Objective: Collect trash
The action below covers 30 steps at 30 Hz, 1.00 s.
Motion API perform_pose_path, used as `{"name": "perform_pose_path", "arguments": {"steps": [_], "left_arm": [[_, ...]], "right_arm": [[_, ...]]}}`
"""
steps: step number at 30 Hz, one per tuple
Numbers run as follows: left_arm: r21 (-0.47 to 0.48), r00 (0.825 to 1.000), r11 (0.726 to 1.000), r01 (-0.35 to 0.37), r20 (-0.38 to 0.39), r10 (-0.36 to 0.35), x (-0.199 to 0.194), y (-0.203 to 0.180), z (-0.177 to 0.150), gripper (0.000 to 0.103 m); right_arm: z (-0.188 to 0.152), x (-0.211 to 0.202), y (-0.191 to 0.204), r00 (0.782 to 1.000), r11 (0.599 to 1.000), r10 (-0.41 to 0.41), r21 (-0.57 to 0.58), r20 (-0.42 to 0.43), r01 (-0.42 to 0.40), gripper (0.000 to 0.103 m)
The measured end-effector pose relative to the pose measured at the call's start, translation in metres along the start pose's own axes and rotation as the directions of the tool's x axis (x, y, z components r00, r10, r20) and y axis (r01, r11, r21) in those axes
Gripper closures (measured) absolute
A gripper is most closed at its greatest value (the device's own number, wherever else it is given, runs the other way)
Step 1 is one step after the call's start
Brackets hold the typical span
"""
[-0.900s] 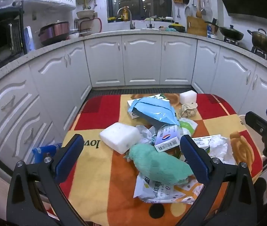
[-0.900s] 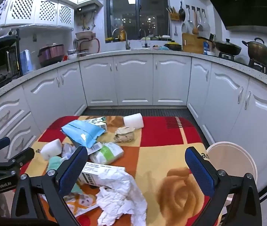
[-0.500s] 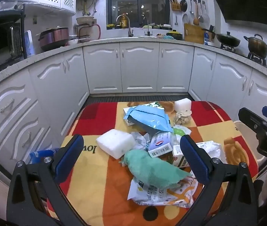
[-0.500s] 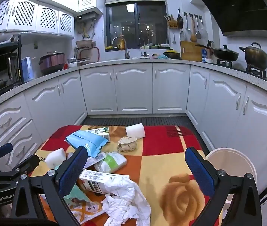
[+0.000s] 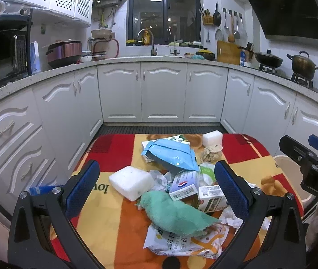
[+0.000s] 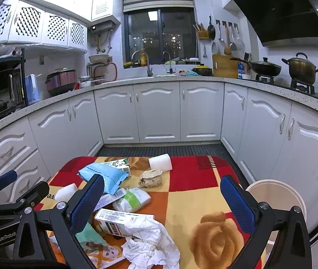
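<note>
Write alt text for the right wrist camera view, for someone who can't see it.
The open right gripper hovers over a table with a red, orange and yellow cloth strewn with trash: crumpled white paper, a small carton, a blue plastic bag. A white bin stands right of the table.

We see the trash heaped on the table: a green cloth (image 5: 177,213) at six o'clock, a white foam block (image 5: 131,182) at nine, a blue bag (image 5: 170,154) at twelve, crumpled paper (image 6: 152,244) at four.
</note>
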State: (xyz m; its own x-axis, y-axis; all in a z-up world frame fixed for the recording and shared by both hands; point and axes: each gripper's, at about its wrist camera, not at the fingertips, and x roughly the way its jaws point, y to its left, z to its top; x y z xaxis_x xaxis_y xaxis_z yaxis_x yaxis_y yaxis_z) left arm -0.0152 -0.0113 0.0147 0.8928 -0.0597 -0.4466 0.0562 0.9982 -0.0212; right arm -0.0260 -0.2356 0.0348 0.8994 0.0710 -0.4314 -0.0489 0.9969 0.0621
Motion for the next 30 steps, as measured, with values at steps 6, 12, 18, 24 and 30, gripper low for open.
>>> {"name": "perform_pose_path", "arguments": {"steps": [6,12,18,24,30], "left_arm": [[-0.007,1.0,1.0,-0.008,0.018,0.008,-0.0025,0.0005,0.0026,0.001],[0.0,1.0,1.0,-0.013,0.019,0.013,-0.0017,-0.0001,0.0037,0.001],[0.004,1.0,1.0,-0.018,0.02,0.018,-0.0008,-0.0008,0.0033,0.001],[0.017,0.999,0.999,-0.031,0.019,0.031,0.0032,-0.0042,0.0039,0.001],[0.014,0.999,0.999,-0.033,0.016,0.033,0.006,-0.0056,0.0046,0.001]], "right_arm": [[-0.0002,-0.0006,0.0007,1.0,1.0,0.007,-0.004,0.008,-0.007,0.0],[-0.0001,-0.0012,0.0009,1.0,1.0,0.001,0.001,0.013,-0.001,0.0],[-0.0006,-0.0005,0.0015,1.0,1.0,-0.003,-0.001,0.014,0.003,0.0],[0.0009,0.001,-0.0002,1.0,1.0,-0.011,0.003,0.016,0.011,0.0],[0.0012,0.004,-0.0024,1.0,1.0,-0.01,0.008,0.015,0.01,0.0]]}}
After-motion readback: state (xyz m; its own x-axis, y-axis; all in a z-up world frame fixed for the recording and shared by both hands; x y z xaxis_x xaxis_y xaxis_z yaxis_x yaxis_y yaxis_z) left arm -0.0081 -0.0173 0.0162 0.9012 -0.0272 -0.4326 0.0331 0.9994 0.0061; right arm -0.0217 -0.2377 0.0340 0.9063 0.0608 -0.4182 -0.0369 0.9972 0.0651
